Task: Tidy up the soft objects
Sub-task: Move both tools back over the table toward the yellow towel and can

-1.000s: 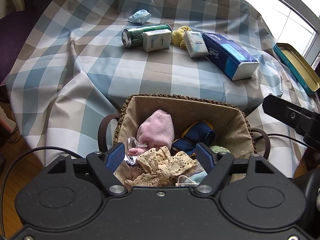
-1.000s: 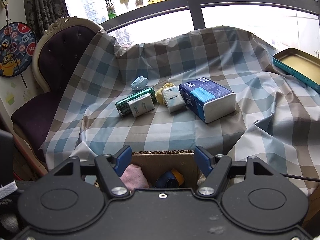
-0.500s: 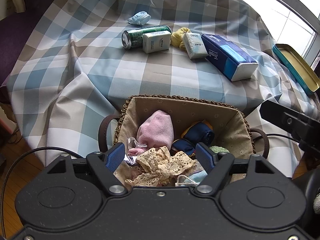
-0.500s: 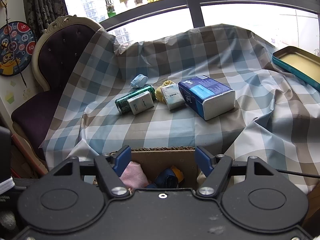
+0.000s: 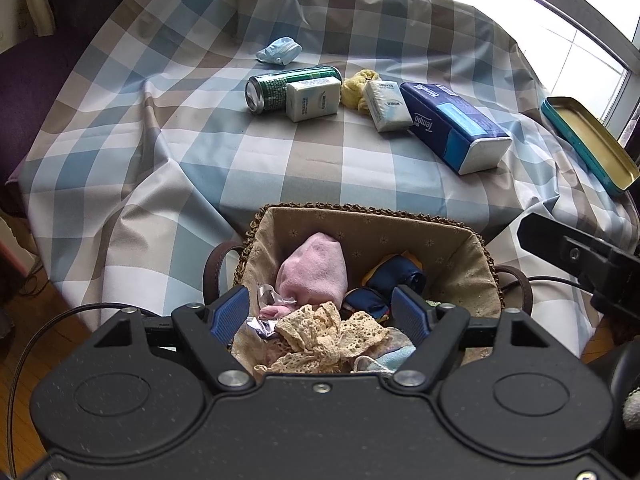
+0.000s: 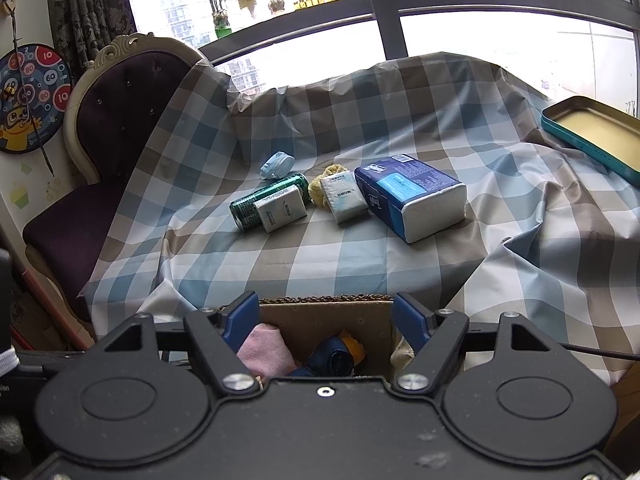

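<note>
Home living room, high-rise flat: carved cream-framed purple tufted armchair point(image 6: 120, 120) far left, toy dartboard point(image 6: 30, 98) on the wall beside it, patterned curtain point(image 6: 90, 8) above. Big window point(image 6: 500, 40) across the far side with plants point(image 6: 218, 12) and small bottles on the sill, tower blocks outside. Checked cloth point(image 6: 360, 248) draped over furniture holds household bits: tissue packs point(image 6: 412, 196), green can point(image 6: 268, 202), face mask point(image 6: 277, 164); wood floor point(image 5: 24, 340) near left.

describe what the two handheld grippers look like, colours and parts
Both match: the left gripper and right gripper have matte black speckled bodies with two round discs, silver screws, black angled fingers and ribbed blue pads. A thin black cable trails from the left one.
</note>
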Motion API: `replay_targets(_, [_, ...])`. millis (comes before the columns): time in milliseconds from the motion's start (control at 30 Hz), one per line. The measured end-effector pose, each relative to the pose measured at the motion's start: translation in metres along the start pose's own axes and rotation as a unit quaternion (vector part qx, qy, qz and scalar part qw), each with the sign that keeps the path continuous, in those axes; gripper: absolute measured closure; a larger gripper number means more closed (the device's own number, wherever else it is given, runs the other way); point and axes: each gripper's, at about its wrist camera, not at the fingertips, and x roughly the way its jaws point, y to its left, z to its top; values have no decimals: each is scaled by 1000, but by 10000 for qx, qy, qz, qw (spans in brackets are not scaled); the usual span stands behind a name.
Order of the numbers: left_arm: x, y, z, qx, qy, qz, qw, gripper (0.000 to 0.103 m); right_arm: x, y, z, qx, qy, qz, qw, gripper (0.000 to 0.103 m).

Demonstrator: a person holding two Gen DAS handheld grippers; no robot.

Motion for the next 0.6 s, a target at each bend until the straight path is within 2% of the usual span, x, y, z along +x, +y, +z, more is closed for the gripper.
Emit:
replay_targets(133, [-3, 2, 7, 31, -112, 3, 9999, 27, -1, 4, 5, -174, -89, -21, 9998, 29])
replay_targets(233, [-4, 4, 15, 79, -233, 58, 9997, 22, -1, 5, 15, -291, -202, -13, 9994, 28])
replay_targets(400, [-4, 9, 38, 175, -460, 182, 9986, 21, 3, 7, 38, -494, -470, -48, 9977, 26])
replay_targets(533, [2, 13, 58, 282, -608, 336, 9972, 20, 18, 8, 59, -588, -517, -53, 9969, 26])
replay_targets(600, [7, 15, 68, 316, -669, 380, 9965, 16, 28, 9, 68, -677, -525, -107, 9963, 26])
